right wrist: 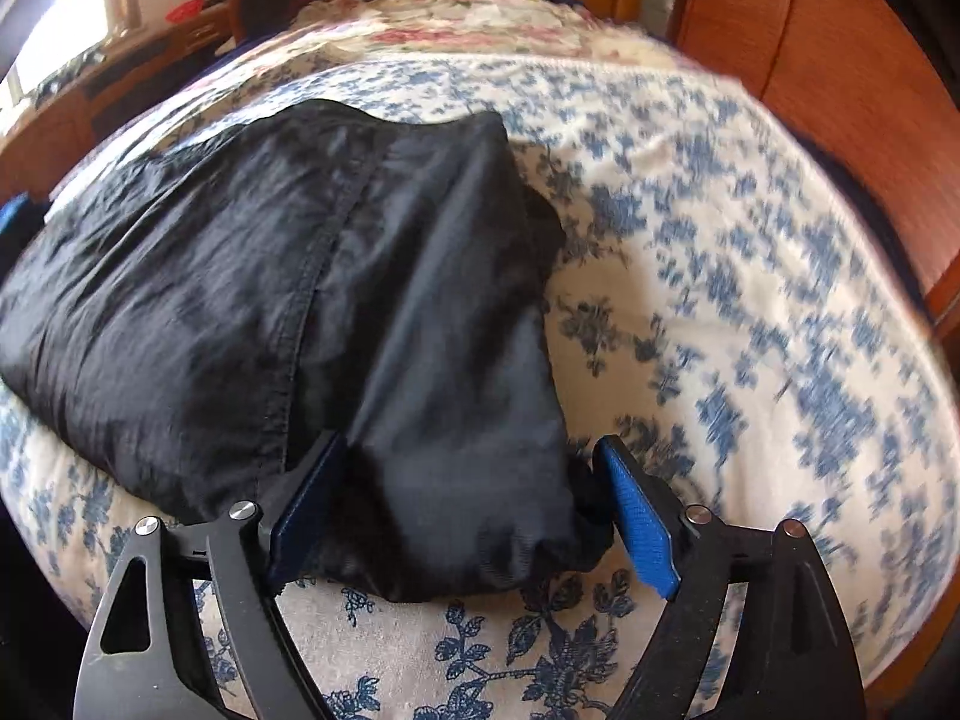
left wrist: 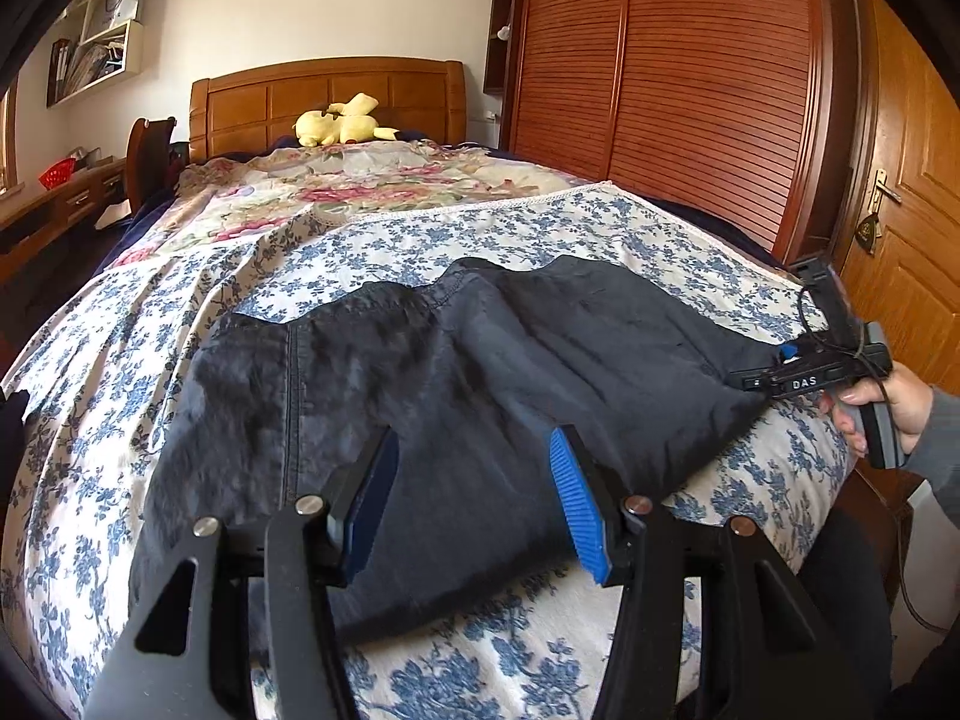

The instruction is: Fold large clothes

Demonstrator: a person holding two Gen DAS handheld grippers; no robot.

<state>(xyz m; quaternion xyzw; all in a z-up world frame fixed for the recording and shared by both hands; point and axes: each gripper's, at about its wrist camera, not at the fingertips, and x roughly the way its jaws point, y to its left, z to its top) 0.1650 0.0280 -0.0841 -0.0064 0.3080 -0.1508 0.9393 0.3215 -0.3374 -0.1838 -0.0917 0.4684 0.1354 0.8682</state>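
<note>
Dark garments (left wrist: pixel 456 384): one
Grippers: two, left (left wrist: pixel 474 480) and right (right wrist: pixel 474 498)
Plush toys (left wrist: pixel 342 120): one
Beds (left wrist: pixel 420 228): one

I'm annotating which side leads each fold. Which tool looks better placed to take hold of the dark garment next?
Probably the right tool: its open fingers straddle a bunched end of the dark garment. The left tool, also open, hovers over a flat middle stretch.

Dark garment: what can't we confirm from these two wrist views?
- Dark garment: type and fold count; layers hide each other in both views.
- Its right end, left wrist view: covered by the right gripper.
- Its near hem, right wrist view: bunched between the open fingers.
- Blue floral sheet, right wrist view: motion-blurred.
</note>
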